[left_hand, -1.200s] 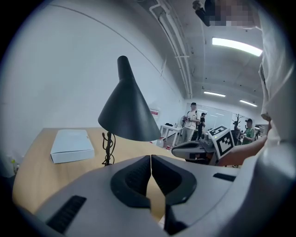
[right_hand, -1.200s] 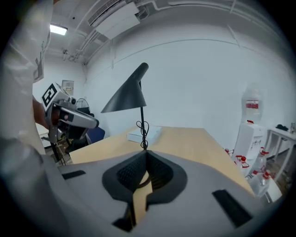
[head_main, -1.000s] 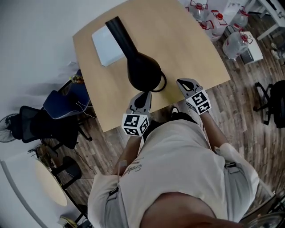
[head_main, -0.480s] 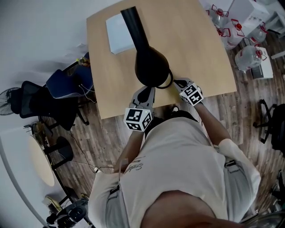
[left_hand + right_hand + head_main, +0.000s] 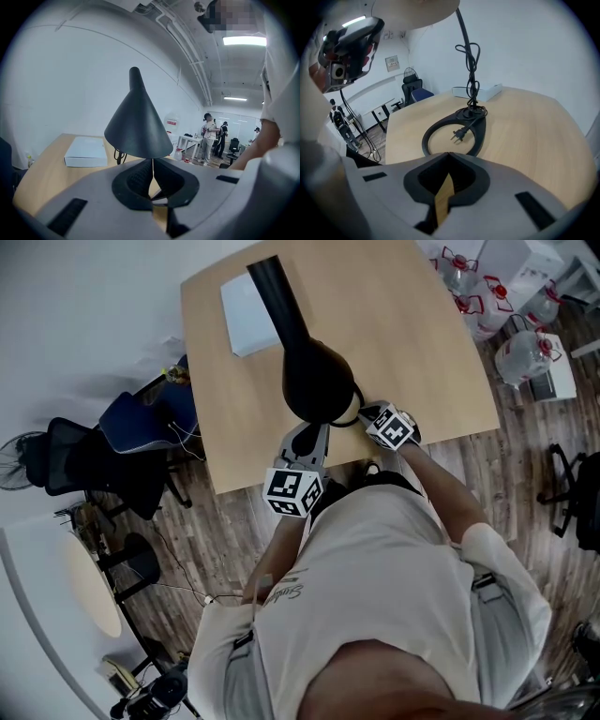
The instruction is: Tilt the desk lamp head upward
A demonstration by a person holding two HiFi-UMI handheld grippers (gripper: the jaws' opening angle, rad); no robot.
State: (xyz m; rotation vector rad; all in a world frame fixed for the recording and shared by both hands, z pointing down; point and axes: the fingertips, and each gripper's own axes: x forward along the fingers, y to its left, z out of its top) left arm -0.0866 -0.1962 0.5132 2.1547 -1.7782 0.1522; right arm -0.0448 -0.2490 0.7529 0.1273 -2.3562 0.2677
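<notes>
Head view: left gripper (image 5: pixel 314 434) and right gripper (image 5: pixel 365 412), both closed and empty, sit near the lamp head (image 5: pixel 317 381). Next, I think: open, grab it.

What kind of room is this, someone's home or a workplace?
Probably an office or lab workspace: a plain wooden desk with a black desk lamp, black office chairs beside it, and large water jugs on the floor.

From the head view, we find the lamp shade (image 5: pixel 317 381) covering most of its ring base (image 5: pixel 355 407) and one edge of the white box (image 5: pixel 246 315). The right gripper view's top edge cuts off the shade. Distant people (image 5: pixel 208 136) are too small to tell apart.
</notes>
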